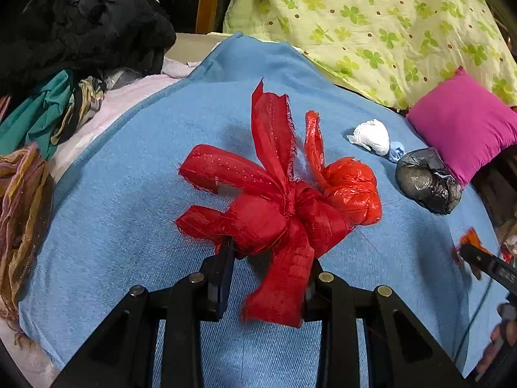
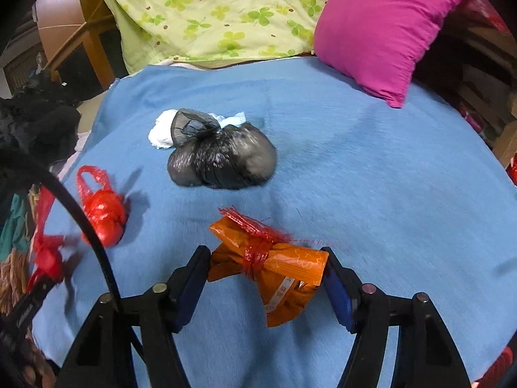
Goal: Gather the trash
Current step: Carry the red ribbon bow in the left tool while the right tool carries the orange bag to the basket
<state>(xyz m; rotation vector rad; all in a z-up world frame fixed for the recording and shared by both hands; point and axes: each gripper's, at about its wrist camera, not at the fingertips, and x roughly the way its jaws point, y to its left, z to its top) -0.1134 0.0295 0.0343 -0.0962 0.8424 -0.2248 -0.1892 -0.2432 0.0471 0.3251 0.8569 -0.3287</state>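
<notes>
My left gripper [image 1: 269, 258] is shut on a frayed red ribbon bow [image 1: 274, 207] and holds it over the blue blanket [image 1: 129, 168]. A knotted red plastic bag [image 1: 352, 190] lies just behind the bow; it also shows in the right wrist view [image 2: 101, 211]. My right gripper [image 2: 266, 263] is shut on an orange wrapper bundle tied with red net [image 2: 274, 265]. A tied black plastic bag [image 2: 223, 158] lies beyond it, also seen in the left wrist view [image 1: 426, 184]. A white crumpled wad [image 1: 371, 135] and a small light blue scrap [image 1: 396, 150] lie beside the black bag.
A magenta cushion [image 2: 381, 29] sits at the blanket's far right corner. A green floral quilt [image 1: 371, 22] is heaped at the back. A pile of dark and coloured clothes [image 1: 64, 48] lies along the left edge. A wooden chair frame [image 2: 93, 32] stands behind.
</notes>
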